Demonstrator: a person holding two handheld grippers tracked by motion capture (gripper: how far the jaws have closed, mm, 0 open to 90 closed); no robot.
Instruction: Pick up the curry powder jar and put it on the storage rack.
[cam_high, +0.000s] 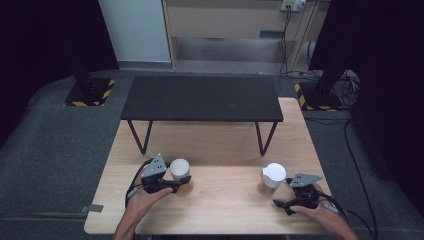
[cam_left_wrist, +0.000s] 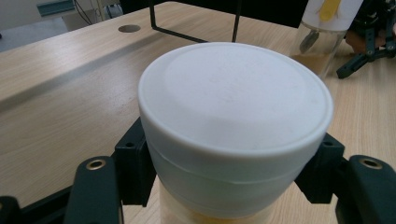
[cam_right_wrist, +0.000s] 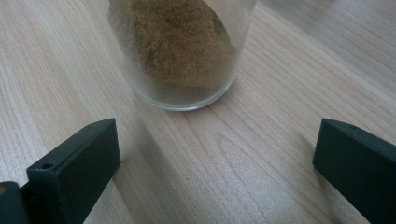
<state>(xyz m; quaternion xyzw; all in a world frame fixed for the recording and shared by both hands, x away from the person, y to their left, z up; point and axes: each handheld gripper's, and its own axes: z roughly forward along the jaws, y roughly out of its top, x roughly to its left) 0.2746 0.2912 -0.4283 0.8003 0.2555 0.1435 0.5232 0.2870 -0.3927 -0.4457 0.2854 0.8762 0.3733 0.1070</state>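
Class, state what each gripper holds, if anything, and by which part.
Left gripper clamps the left jar just below its white lid. Right gripper holds nothing.

In the left gripper view, we lose the lower body of the white-lidded clear jar (cam_left_wrist: 236, 135) below the black fingers (cam_left_wrist: 135, 168), cut by the bottom edge. In the right gripper view, the clear glass jar of brown powder (cam_right_wrist: 182, 51) beyond the fingers (cam_right_wrist: 74, 172) is cropped at the top, its lid unseen.
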